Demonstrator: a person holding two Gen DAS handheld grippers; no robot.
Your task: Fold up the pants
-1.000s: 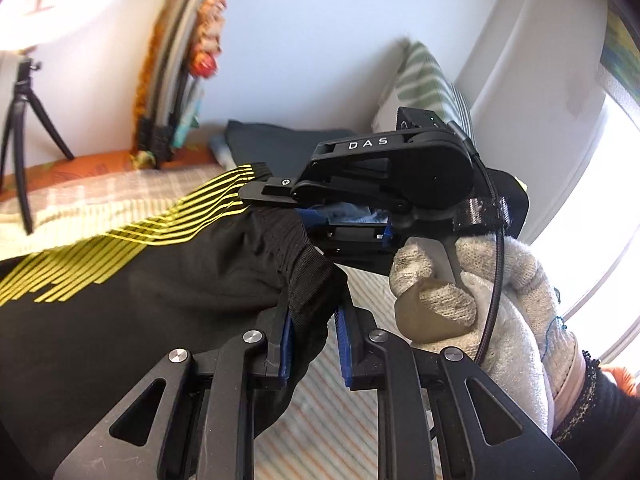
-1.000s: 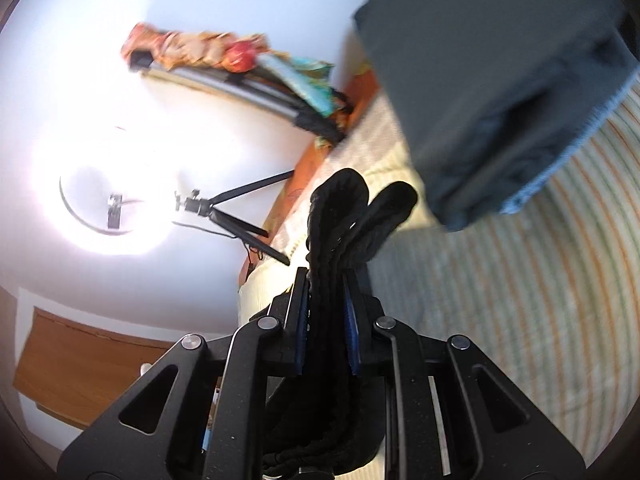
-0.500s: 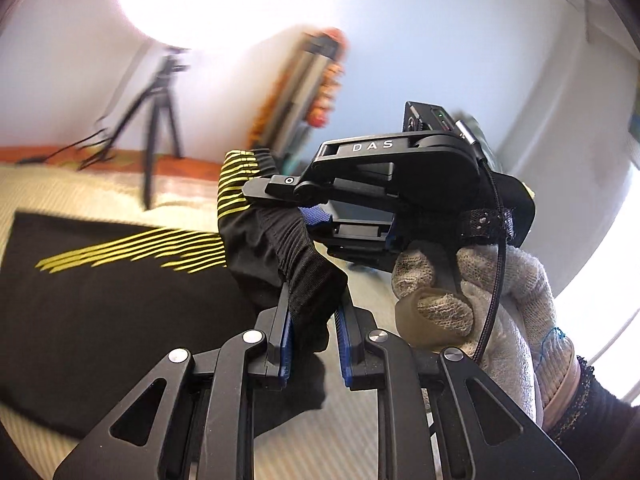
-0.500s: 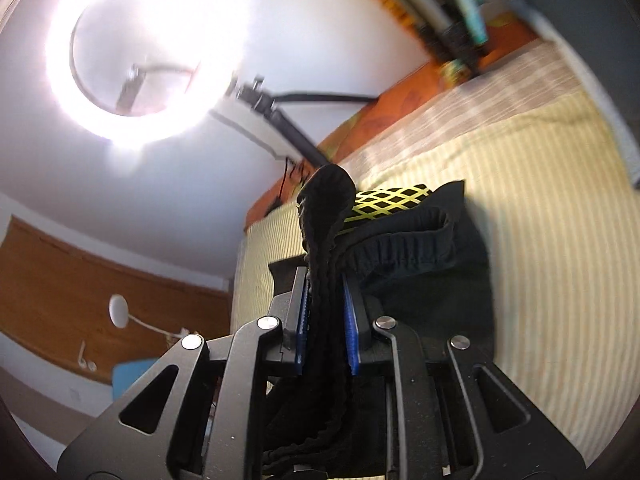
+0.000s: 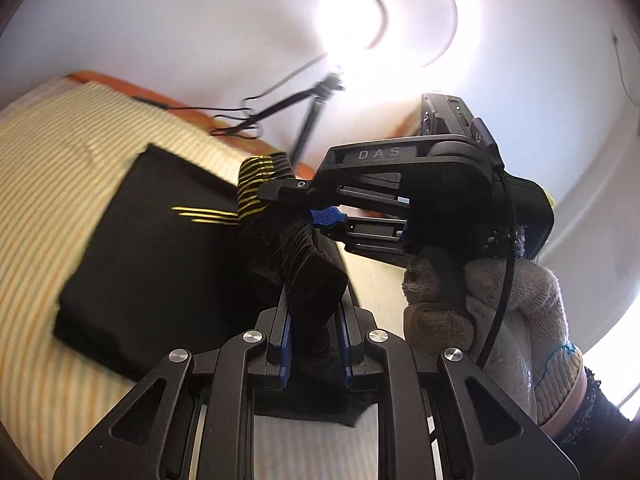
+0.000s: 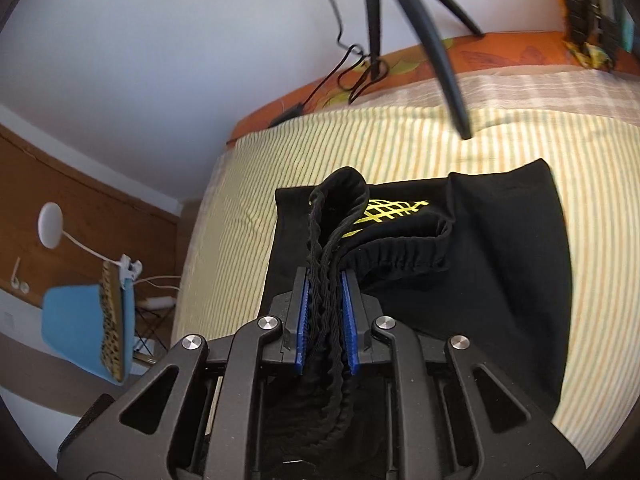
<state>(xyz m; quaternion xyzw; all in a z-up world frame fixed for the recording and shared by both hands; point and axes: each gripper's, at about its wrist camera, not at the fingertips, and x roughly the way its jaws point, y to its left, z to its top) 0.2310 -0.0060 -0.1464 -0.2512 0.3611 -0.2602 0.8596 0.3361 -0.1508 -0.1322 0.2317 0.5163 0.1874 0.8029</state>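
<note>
The bed with its yellow striped sheet is filling both views, and the black pants are lying across its middle, already doubled into a compact dark slab with yellow line markings showing. Part of the fold looks done — the lower layers are resting flat — but the waistband end is being held off the sheet, so I judge at least one more fold-over and a smoothing are left.

At 6 o'clock in the right wrist view, the right hand-held gripper is pinching the gathered elastic between its blue pads. The left hand-held gripper is likewise clamping a bunch of the black fabric, with the right one hovering at about 1 o'clock of it — close beside.
</note>
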